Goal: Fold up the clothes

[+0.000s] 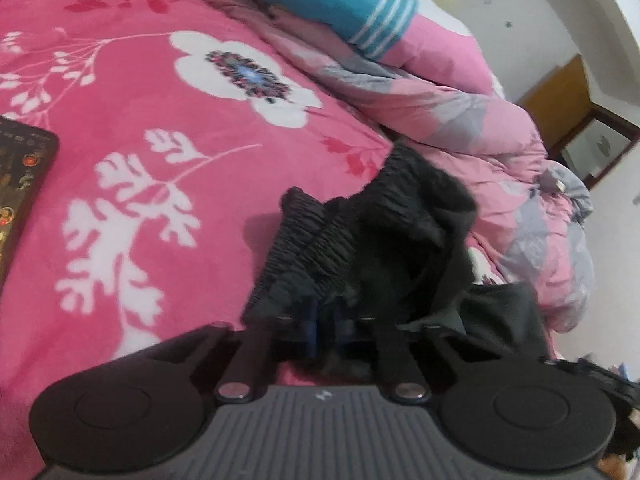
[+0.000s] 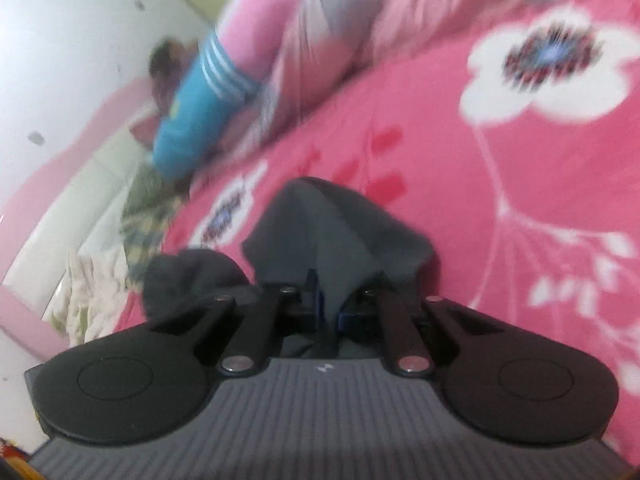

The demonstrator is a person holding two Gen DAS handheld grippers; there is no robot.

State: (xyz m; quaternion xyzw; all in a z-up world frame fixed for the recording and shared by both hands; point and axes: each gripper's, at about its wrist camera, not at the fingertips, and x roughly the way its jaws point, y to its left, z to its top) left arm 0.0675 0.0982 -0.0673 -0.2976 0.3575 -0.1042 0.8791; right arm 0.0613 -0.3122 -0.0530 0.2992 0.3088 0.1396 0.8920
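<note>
Left tool (image 1: 324, 320): nipped tight on the dark garment (image 1: 360, 240) at its gathered, elastic-looking edge; the cloth rises ahead of the fingers and spills to the right.
Garment, left view: bunched just above the pink floral bed cover (image 1: 140, 100), near the rumpled quilt (image 1: 460, 120) on its right.
Right tool (image 2: 330, 308): closed on a grey fold of the dark garment (image 2: 332, 232), which peaks ahead of the fingers.
Garment, right view: a loose lump droops left of the tool onto the bed cover (image 2: 500, 160).
Key relation: both tools seem to hold one garment, so its long axis probably runs between them; neither is nearer.
Next move, as I judge: draw apart, lay flat on the open cover.
</note>
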